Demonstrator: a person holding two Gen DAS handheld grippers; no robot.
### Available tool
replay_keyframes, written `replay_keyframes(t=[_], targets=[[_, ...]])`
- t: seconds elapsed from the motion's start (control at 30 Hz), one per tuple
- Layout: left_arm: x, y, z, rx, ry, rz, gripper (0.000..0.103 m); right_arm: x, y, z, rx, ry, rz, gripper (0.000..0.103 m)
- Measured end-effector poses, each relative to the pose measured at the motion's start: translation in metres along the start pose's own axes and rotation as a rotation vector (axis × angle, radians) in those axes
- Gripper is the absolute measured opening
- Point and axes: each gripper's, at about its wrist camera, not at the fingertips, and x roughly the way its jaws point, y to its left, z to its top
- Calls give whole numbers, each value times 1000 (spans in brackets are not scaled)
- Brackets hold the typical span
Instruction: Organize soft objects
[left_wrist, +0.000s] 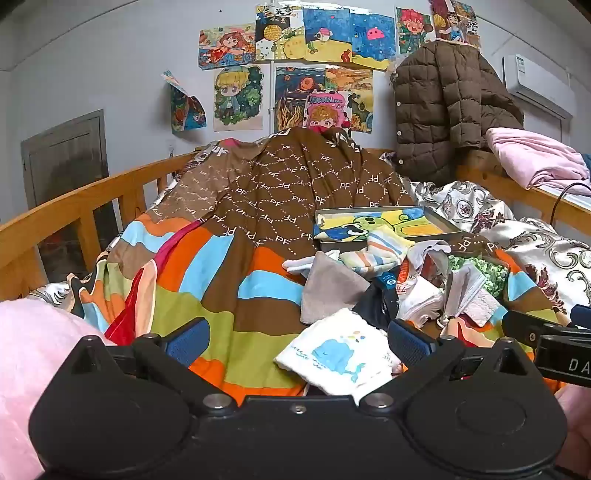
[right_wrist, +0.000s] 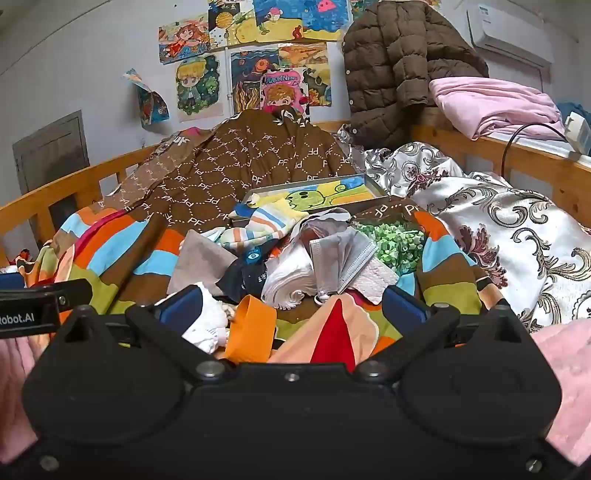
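Left gripper (left_wrist: 299, 341) wide open, hovering w/ whale cloth (left_wrist: 338, 354) between its fingers. Right gripper (right_wrist: 291, 314) also open, nothing held. Pile of socks, face mask (right_wrist: 340, 258) & cloths sits on striped blanket (left_wrist: 229, 295), just before shallow tray (left_wrist: 384, 225).

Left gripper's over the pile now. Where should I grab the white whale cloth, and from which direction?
Take the whale cloth by its near corner, coming straight down and forward from the left gripper. It lies flat and loose on top of the pile, between the open fingers, its near edge draping free over the striped blanket, so a pinch there should lift it alone.
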Motion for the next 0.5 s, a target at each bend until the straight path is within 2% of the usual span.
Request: replay_keyframes(t=[0.5], targets=[[0,0,0,-2,-5,-1,102,-1,0,0,0,1,0,103]])
